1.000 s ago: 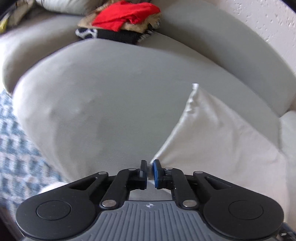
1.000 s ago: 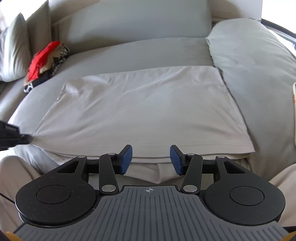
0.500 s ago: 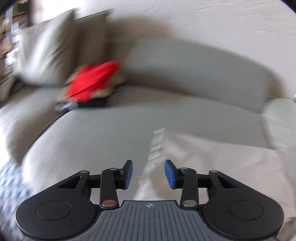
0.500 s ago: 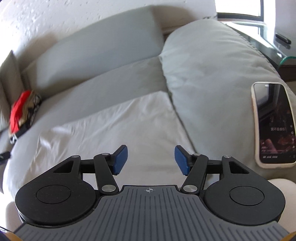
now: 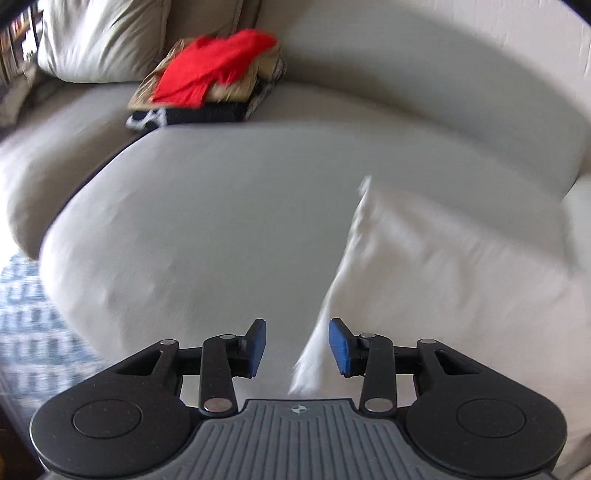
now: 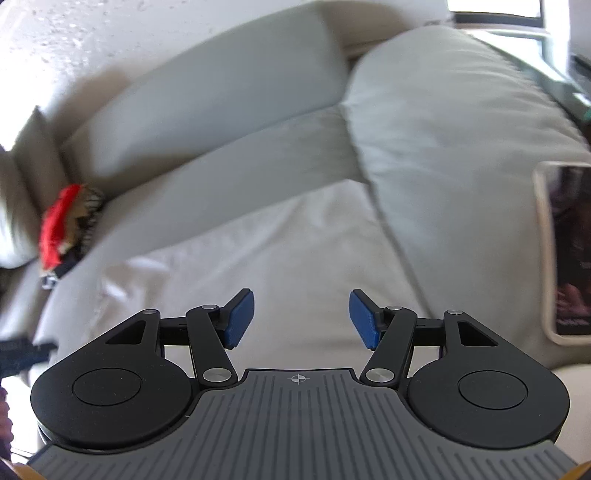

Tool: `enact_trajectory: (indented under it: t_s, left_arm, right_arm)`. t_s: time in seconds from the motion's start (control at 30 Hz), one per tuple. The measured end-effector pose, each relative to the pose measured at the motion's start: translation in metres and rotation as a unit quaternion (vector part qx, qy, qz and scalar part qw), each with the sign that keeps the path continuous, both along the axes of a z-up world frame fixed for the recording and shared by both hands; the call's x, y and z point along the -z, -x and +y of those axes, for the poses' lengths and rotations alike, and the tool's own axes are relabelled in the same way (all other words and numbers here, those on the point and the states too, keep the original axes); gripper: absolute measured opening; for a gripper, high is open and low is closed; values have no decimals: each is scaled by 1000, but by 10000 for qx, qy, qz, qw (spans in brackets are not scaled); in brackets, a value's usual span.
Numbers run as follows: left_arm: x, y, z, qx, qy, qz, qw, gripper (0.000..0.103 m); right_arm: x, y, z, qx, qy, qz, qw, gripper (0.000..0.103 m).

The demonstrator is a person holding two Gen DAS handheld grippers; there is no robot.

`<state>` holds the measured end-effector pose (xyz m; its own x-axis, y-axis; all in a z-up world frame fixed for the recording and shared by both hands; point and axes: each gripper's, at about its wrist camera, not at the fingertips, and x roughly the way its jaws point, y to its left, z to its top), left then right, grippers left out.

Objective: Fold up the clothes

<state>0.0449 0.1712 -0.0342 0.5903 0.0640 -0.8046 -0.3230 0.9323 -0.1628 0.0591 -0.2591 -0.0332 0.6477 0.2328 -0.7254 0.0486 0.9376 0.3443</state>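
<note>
left wrist view: the left gripper [image 5: 297,345] gapes wide and empty above the grey fabric sofa seat cushion [image 5: 207,221]; the pale cream folded garment [image 5: 443,280] lies on that cushion, its corner between the fingers.

right wrist view: the right gripper [image 6: 301,319] is spread wide, empty, over the garment [image 6: 295,251] on the cushion [image 6: 236,162]; a white-cased smartphone [image 6: 565,251] rests right of it.

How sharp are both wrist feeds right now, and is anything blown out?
Left wrist view: the tongs are crisp, but the white folded cloth and the red garment on the pile smear with motion blur. Right wrist view: the tongs are sharp, while the sofa back cushion and the phone are blurred; the window at top right is overexposed. Fisheye bends both views' edges.
</note>
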Motion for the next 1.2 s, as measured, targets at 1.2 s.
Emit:
enact_trajectory:
  t_s: [1.2]
  left_arm:
    - [112, -180, 79, 555, 3968, -441, 9152, 53]
  right_arm:
    - [75, -65, 111, -1320, -1075, 933, 9810, 59]
